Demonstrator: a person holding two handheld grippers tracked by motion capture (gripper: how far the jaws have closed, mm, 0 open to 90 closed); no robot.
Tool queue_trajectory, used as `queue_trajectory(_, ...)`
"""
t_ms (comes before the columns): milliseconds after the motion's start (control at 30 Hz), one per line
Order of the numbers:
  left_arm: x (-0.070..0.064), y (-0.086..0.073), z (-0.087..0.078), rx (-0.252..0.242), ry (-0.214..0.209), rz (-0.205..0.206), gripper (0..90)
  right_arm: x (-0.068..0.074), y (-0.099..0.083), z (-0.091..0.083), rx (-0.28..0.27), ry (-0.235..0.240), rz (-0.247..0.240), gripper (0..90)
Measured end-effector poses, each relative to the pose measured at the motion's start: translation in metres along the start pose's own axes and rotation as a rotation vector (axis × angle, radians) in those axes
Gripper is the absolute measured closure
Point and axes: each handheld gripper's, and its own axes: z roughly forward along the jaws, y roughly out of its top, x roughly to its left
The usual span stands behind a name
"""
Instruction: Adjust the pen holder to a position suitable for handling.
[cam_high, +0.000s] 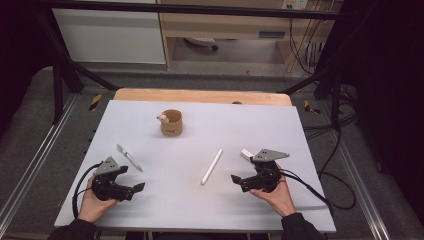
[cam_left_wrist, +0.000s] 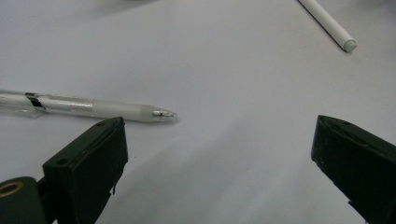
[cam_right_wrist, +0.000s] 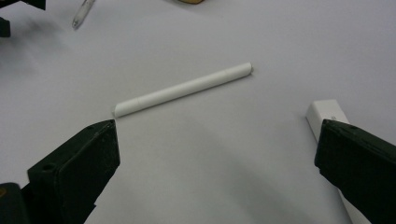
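currently both claws rest spread and empty on the counter (cam_high: 150, 120): left claw (cam_high: 136, 190) at 7 o'clock, right claw (cam_high: 236, 180) at 5 o'clock; no legible writing.

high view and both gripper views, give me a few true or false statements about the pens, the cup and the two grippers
1. The white capped pen lies flat on the pale grey table between the two grippers. True.
2. The left gripper is shut on the clear plastic pen. False: its jaws stand wide open, and the pen lies free beside them.
3. The brown round cup lies tipped on its side. False: it stands upright, far from both grippers.
4. The right gripper is open and holds nothing. True.
5. A small white block lies by the right gripper. True.
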Motion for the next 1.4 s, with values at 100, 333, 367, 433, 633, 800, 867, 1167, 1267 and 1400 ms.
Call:
queue_trajectory(100,0.0,0.0,0.0,0.0,0.001,0.0,3.7,0.003,0.005,0.005,-0.009,-0.001,-0.003,1.0)
queue_trajectory(333,0.0,0.0,0.0,-0.002,0.0,0.0,3.7,0.01,0.018,0.018,-0.007,0.008,-0.007,1.1)
queue_trajectory(367,0.0,0.0,0.0,-0.002,0.0,0.0,3.8,0.011,0.02,0.021,-0.002,0.007,-0.011,1.1)
queue_trajectory(433,0.0,0.0,-0.001,-0.005,0.001,0.002,3.7,0.014,0.025,0.027,0.002,0.011,-0.015,1.1)
queue_trajectory(633,0.0,0.0,-0.001,-0.004,0.0,0.0,3.8,0.024,0.041,0.044,-0.001,0.027,-0.035,1.2)
queue_trajectory(800,0.001,0.0,0.0,0.0,0.0,-0.005,3.8,0.033,0.058,0.055,-0.008,0.036,-0.051,1.7)
queue_trajectory(867,0.001,-0.001,0.0,0.0,0.001,-0.004,3.8,0.036,0.063,0.059,-0.014,0.043,-0.047,1.7)
queue_trajectory(1167,0.001,0.0,0.0,0.0,0.0,-0.008,3.8,0.047,0.083,0.08,-0.004,0.051,-0.066,2.0)
queue_trajectory(1267,0.001,0.0,-0.001,0.0,0.001,-0.005,3.8,0.05,0.089,0.087,-0.001,0.05,-0.078,2.1)
queue_trajectory(1400,0.002,0.0,-0.001,0.002,0.001,-0.004,3.8,0.054,0.099,0.096,-0.002,0.055,-0.083,2.4)
